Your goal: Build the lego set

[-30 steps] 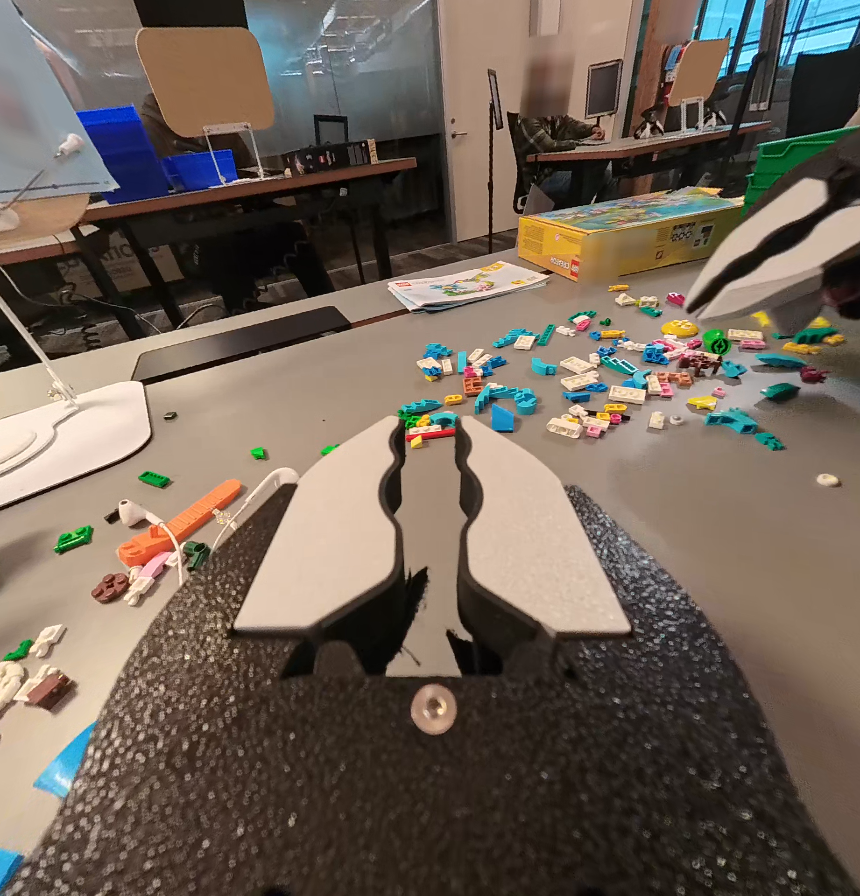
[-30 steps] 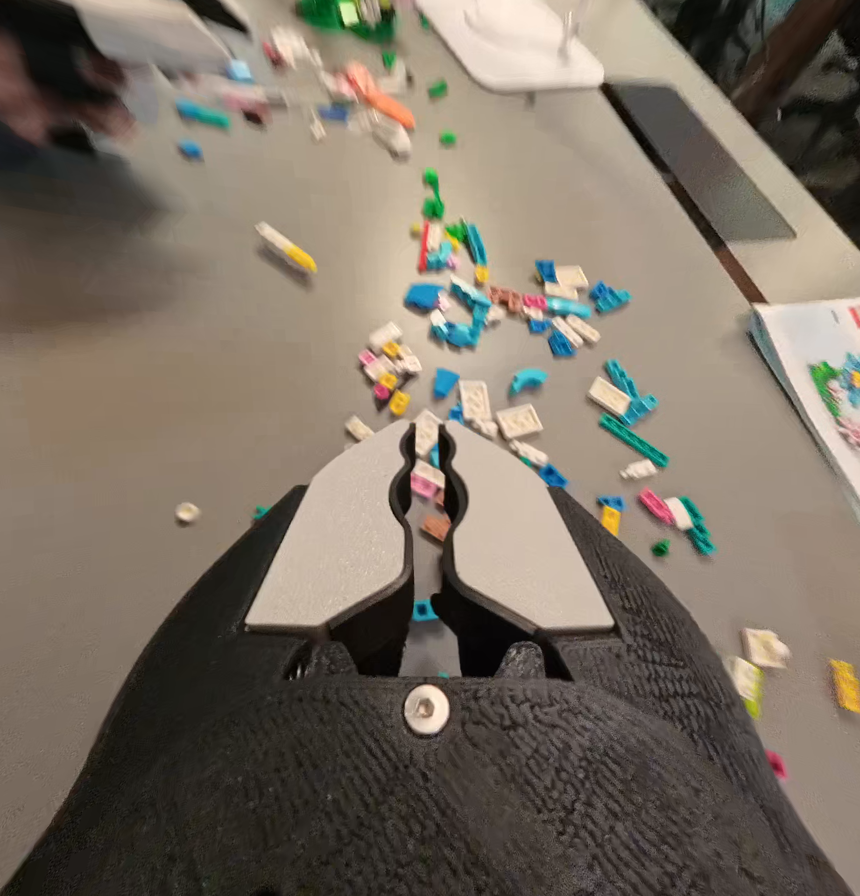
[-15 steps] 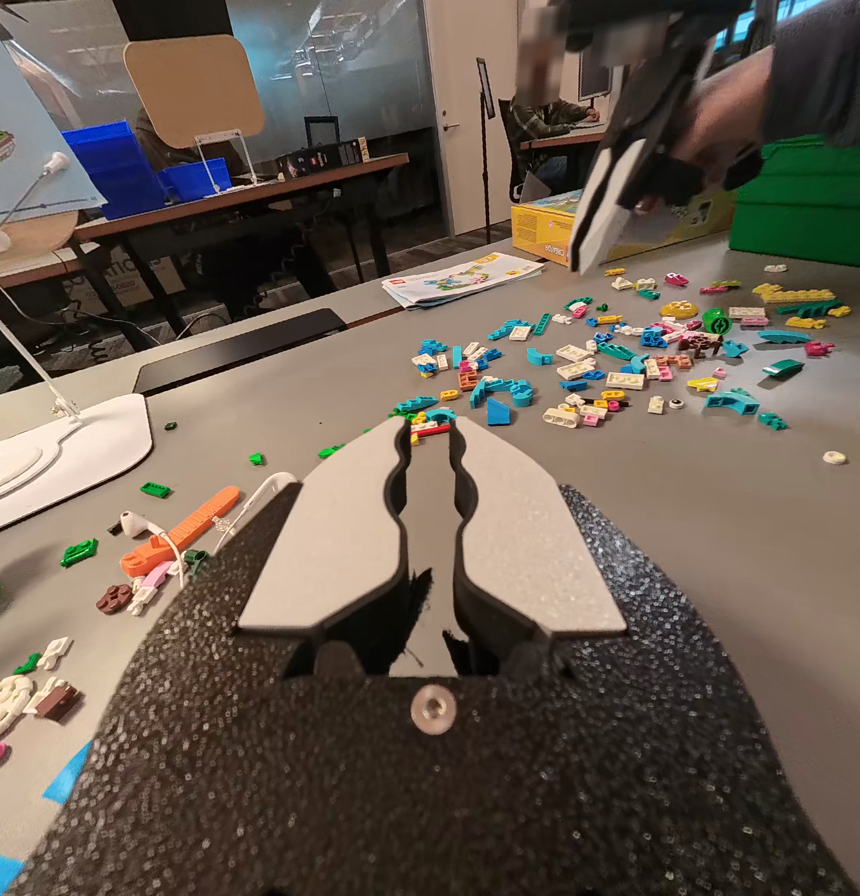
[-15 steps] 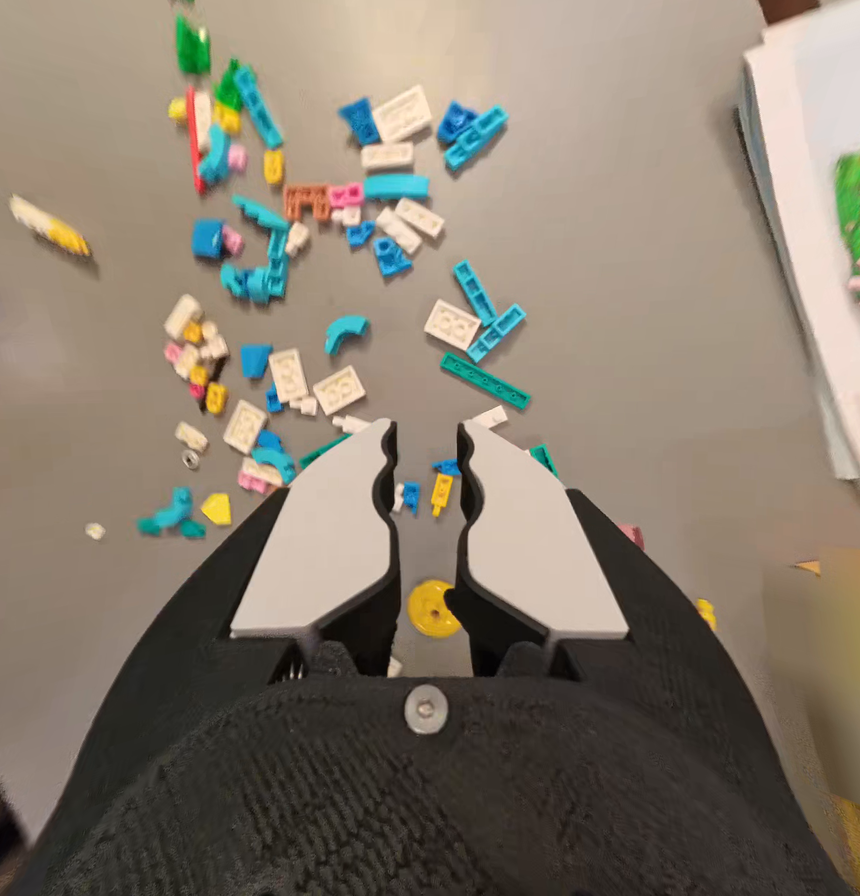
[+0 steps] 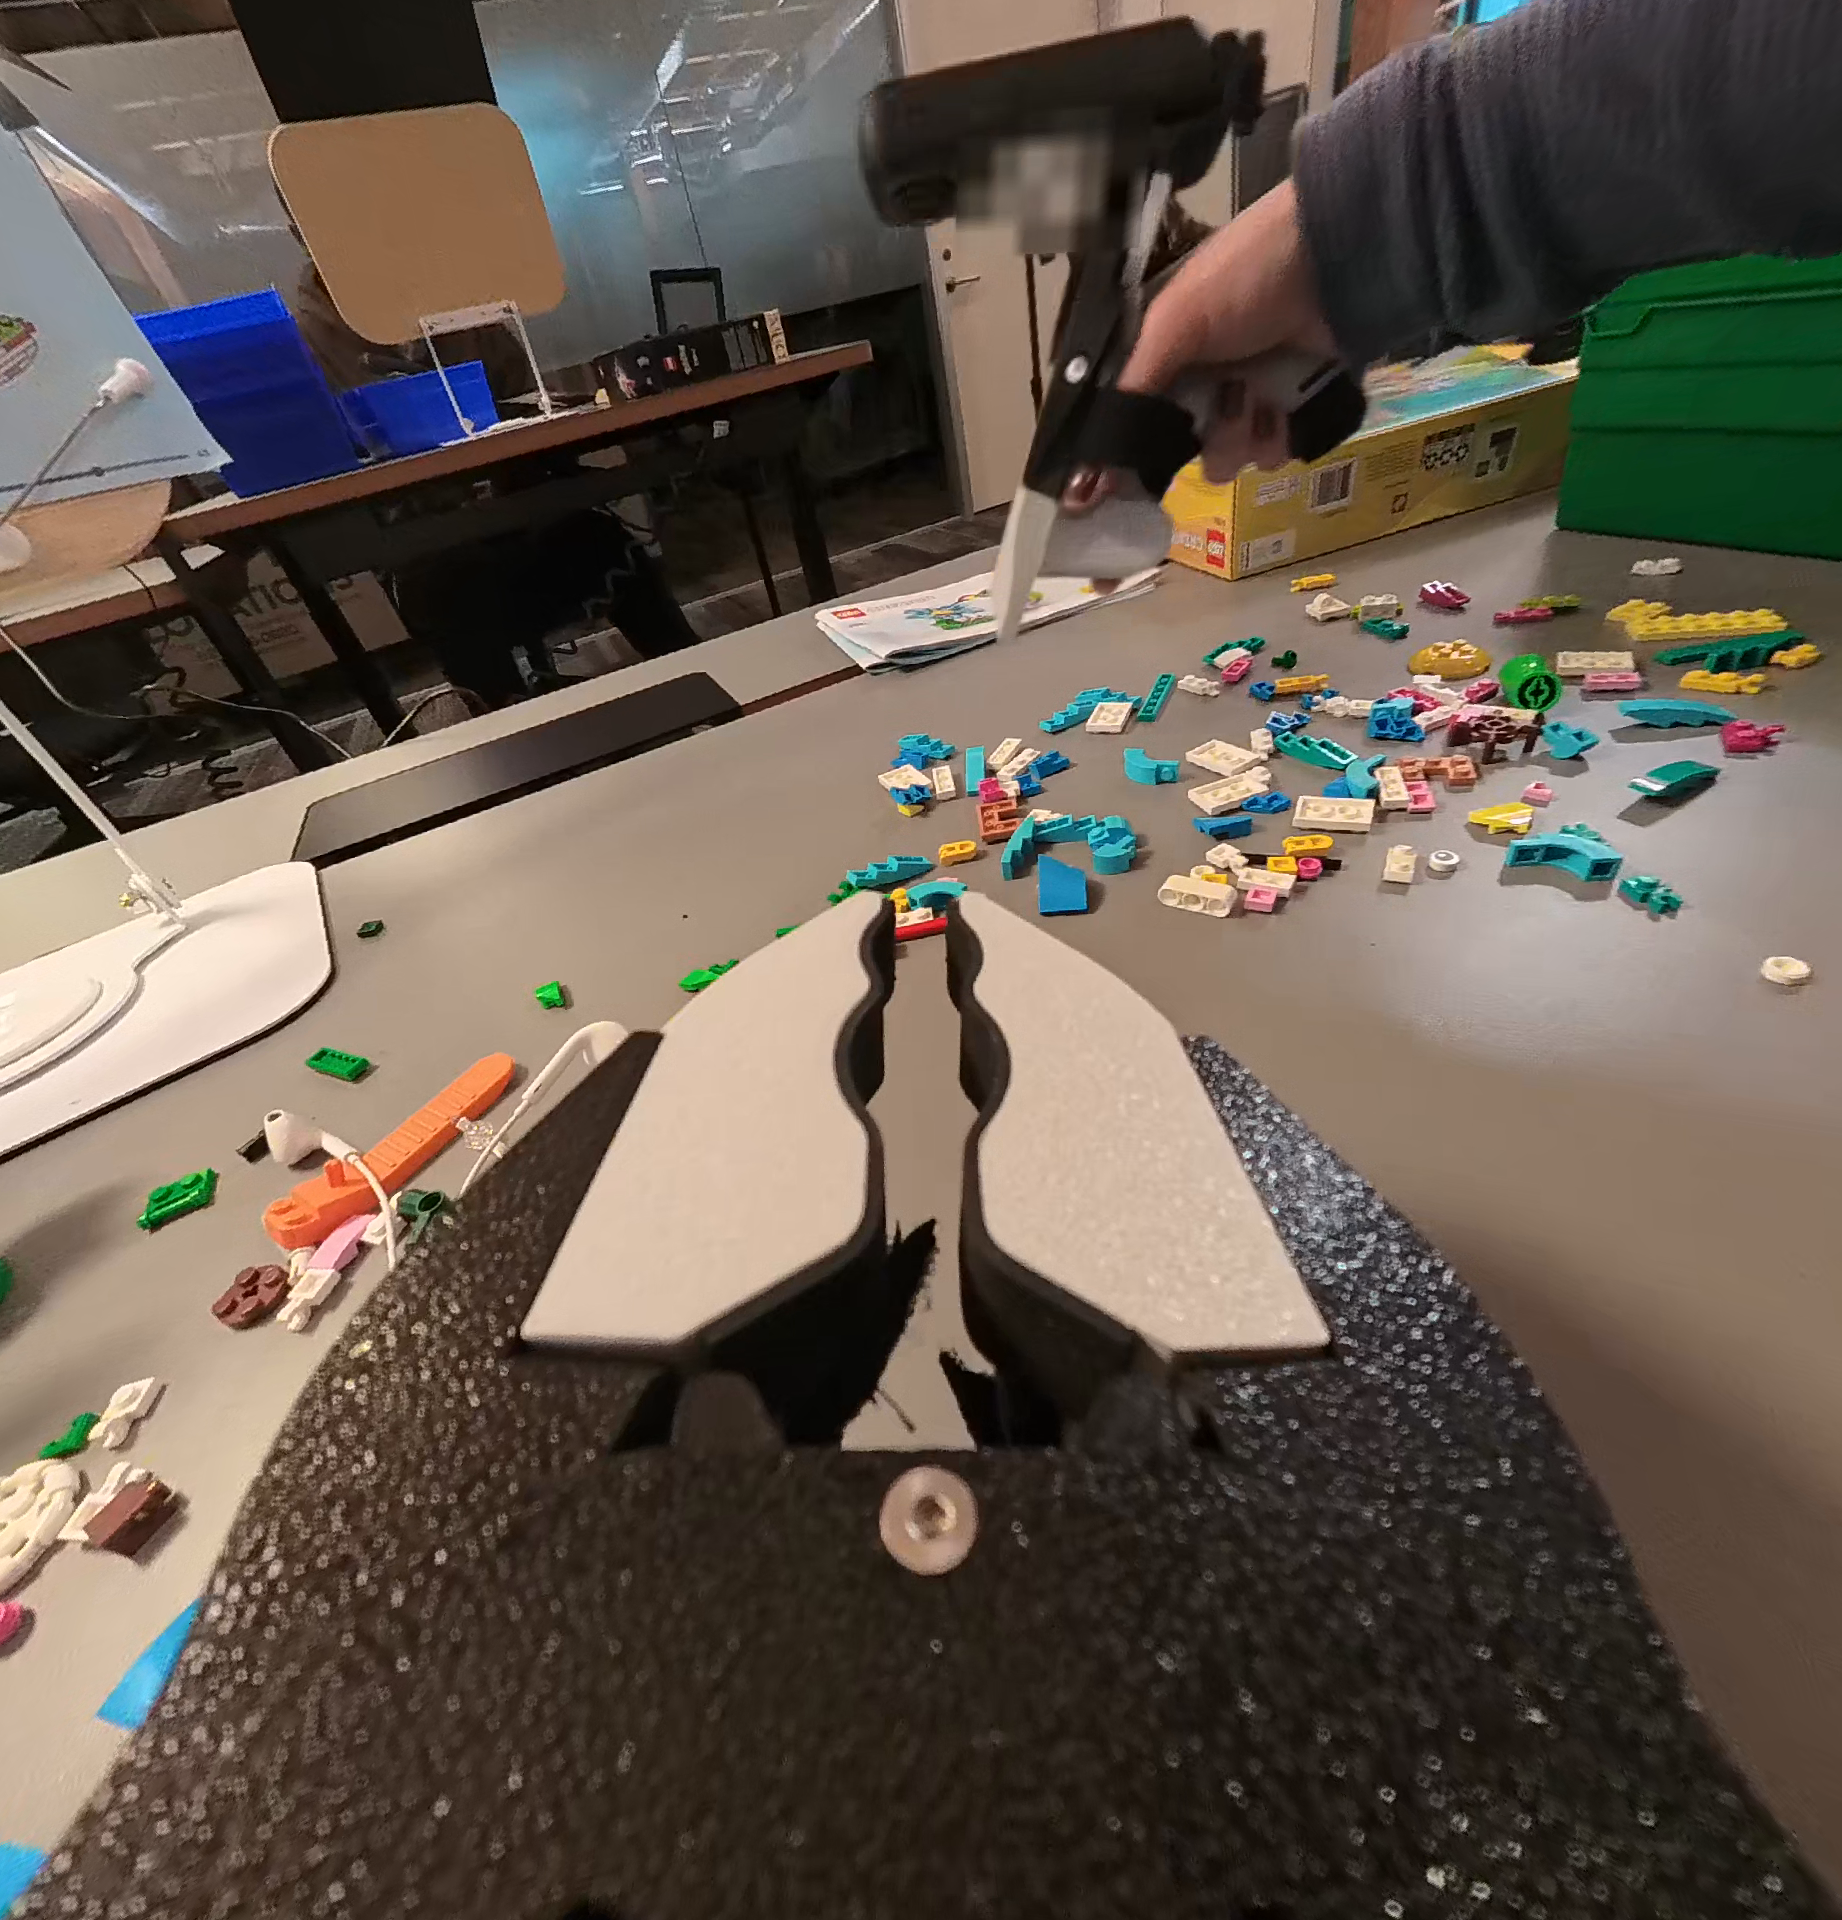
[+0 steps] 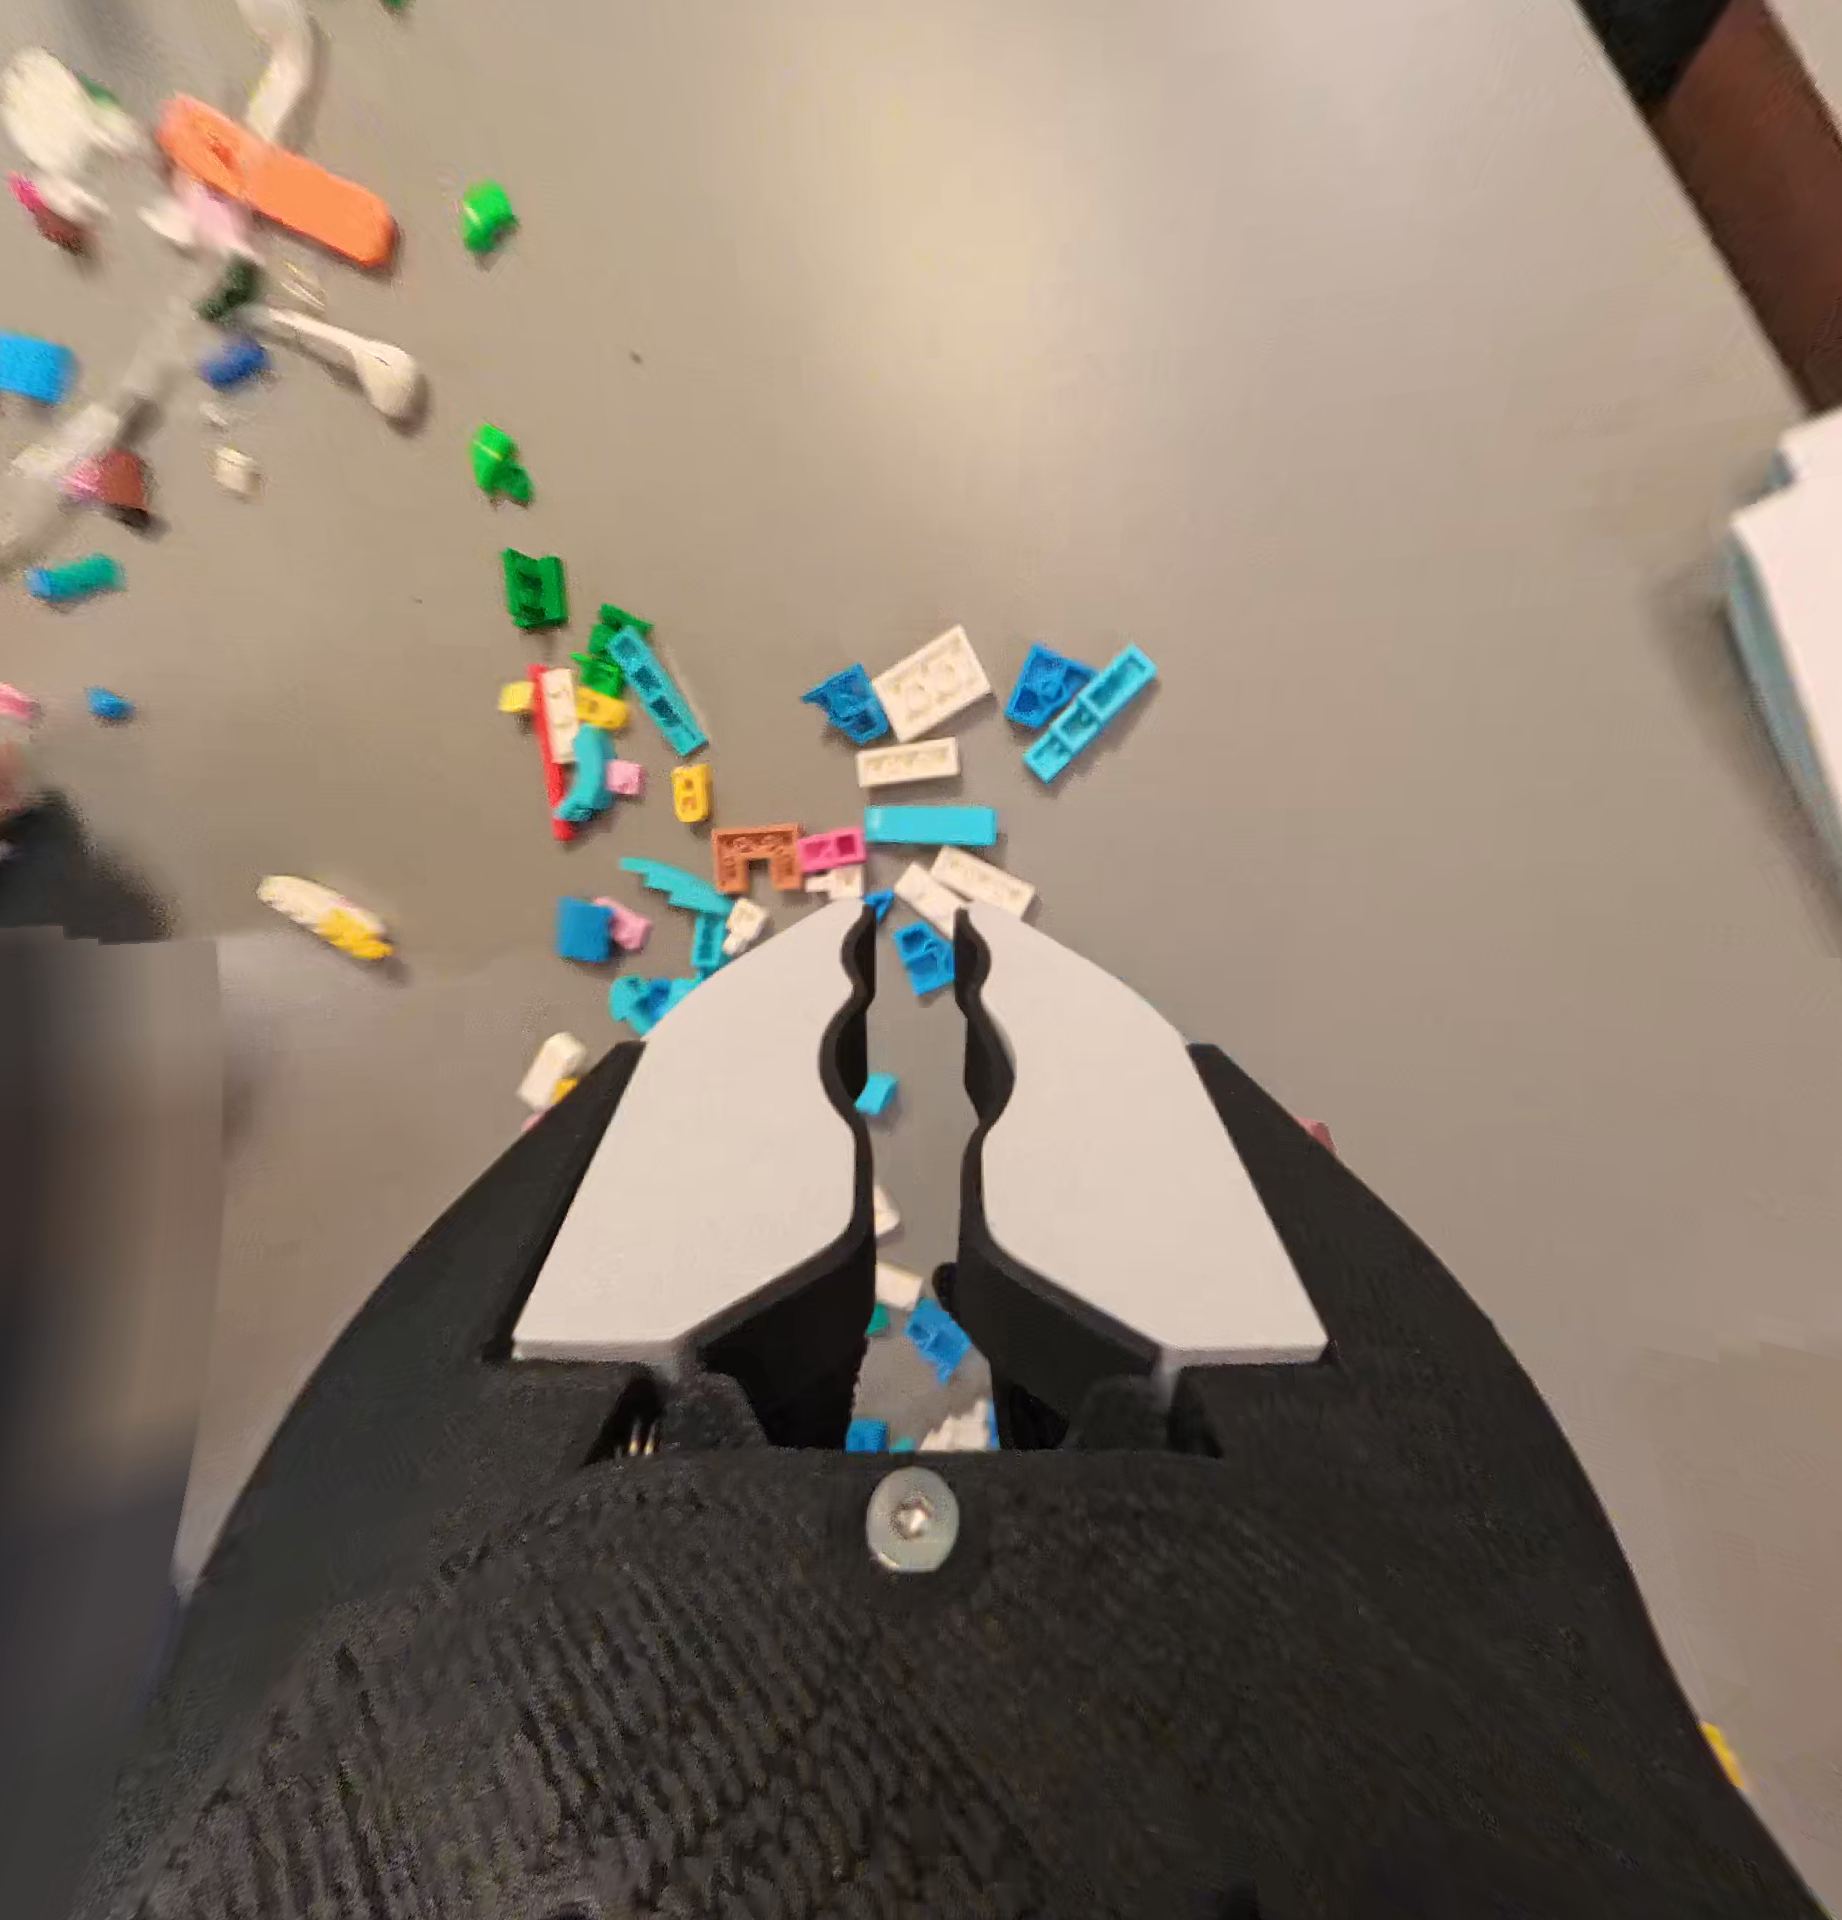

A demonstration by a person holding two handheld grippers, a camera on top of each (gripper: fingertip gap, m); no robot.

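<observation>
A wide grey table (image 5: pixel 1519 1091) carries everything, with a green bin (image 5: pixel 1727 416) and a yellow set box (image 5: pixel 1364 478) along its far edge, likely pushed back to leave working room. An instruction booklet (image 5: pixel 927 629) lies flat beside the box, presumably within sight for reference.

The task's own material, the loose lego pieces (image 5: pixel 1312 769), is spread in a single layer across the middle of the table, mostly teal, blue, white, pink and yellow. That spread probably lets each piece be spotted and picked singly. A second cluster sits to the left: an orange brick separator (image 5: pixel 397 1153), a white earbud (image 5: pixel 293 1138) with its cord, and small green pieces (image 5: pixel 335 1062) nearby. Nothing assembled shows clearly, so the build seems to be at an early, piece-hunting step.

The right gripper (image 6: pixel 912 925) hangs above the scatter pointing steeply down, its jaws slightly parted and empty, with a small blue piece (image 6: pixel 922 956) on the table showing in the gap below the tips. From the left wrist view it is held high by a hand (image 5: pixel 1229 343) in a dark sleeve, well clear of the table.

The left gripper (image 5: pixel 919 920) sits low and nearly level over the table, aimed at the near edge of the scatter, jaws slightly parted and holding nothing.
</observation>
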